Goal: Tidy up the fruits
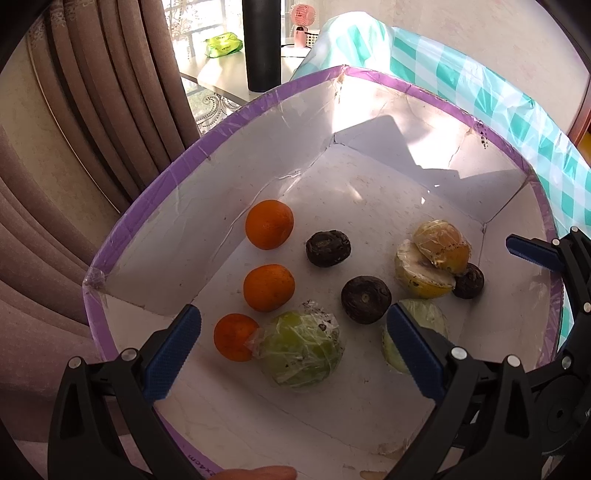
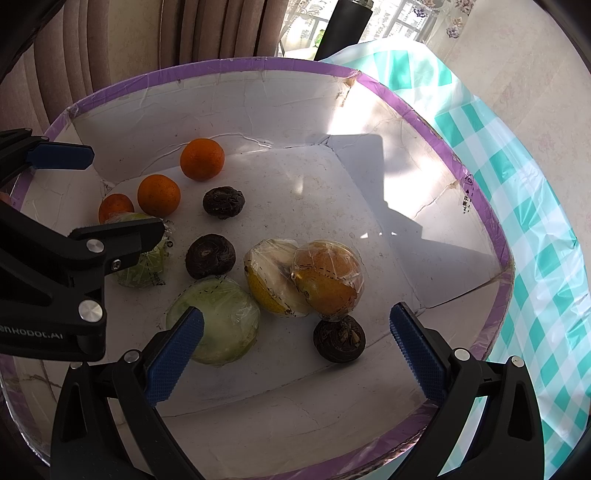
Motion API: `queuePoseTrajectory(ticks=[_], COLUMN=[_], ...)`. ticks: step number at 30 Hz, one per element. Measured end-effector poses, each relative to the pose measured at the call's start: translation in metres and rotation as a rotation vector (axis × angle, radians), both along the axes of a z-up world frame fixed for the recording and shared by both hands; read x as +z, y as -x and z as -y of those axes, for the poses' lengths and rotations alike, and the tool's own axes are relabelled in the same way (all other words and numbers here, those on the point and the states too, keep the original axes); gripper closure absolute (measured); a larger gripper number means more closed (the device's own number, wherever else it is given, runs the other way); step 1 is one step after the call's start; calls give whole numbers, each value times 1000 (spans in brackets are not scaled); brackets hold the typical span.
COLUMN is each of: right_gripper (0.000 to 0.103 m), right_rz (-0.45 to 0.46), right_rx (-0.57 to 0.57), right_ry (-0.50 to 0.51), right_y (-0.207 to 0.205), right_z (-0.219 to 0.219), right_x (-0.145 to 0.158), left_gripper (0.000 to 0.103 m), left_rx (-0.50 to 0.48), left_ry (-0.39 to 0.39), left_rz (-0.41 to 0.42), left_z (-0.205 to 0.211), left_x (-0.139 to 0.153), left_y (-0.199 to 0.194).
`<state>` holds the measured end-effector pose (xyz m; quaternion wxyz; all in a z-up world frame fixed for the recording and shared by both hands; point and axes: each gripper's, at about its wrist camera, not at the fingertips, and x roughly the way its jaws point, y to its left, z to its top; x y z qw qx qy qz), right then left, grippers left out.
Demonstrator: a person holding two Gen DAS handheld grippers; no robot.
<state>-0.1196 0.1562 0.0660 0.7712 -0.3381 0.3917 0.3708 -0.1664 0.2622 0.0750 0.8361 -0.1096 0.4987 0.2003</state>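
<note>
Where the left gripper (image 1: 291,363) hangs over the near end of the box (image 1: 155,188), its jaws stand wide and hold nothing. Between its fingers lies a wrapped green fruit (image 1: 301,350), touching the nearest orange (image 1: 233,341). A pale wrapped half (image 1: 424,321) sits partly behind the right finger.

The right gripper (image 2: 295,360) is likewise spread wide and empty, poised above the same box (image 2: 476,206). Just past its left finger lies the pale half (image 2: 218,321); a dark fruit (image 2: 339,339) rests between the fingers, nearer the right one.

Mid-box, two wrapped fruits lean against each other: a yellow cut one (image 2: 269,280) and a brownish one (image 2: 327,280), the latter touching the dark fruit below it. A second dark fruit (image 2: 209,256) lies just left of the pair; a third (image 2: 223,202) sits farther on. What kind these dark fruits are cannot be told.

Along the left wall three oranges run in a row, the middle (image 2: 159,195) and the farthest (image 2: 202,158) apart from each other.

Beyond the box: a teal checked cloth (image 2: 517,192), brown curtains (image 1: 110,92), a black cylinder (image 1: 261,44), a green packet (image 1: 223,44) and a pink fan (image 1: 303,22).
</note>
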Motion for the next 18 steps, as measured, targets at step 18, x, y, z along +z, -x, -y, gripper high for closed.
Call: queuePoseTrajectory(ticks=[18], right_gripper=[5], right_rz=[5], right_rx=[-2], right_ry=[-3], right_y=[1], right_z=[-2], right_x=[0], left_gripper=[2], left_rx=[-10], left_ry=[-5], left_rz=[4], left_z=[-12], left_x=[-1], left_y=[-2])
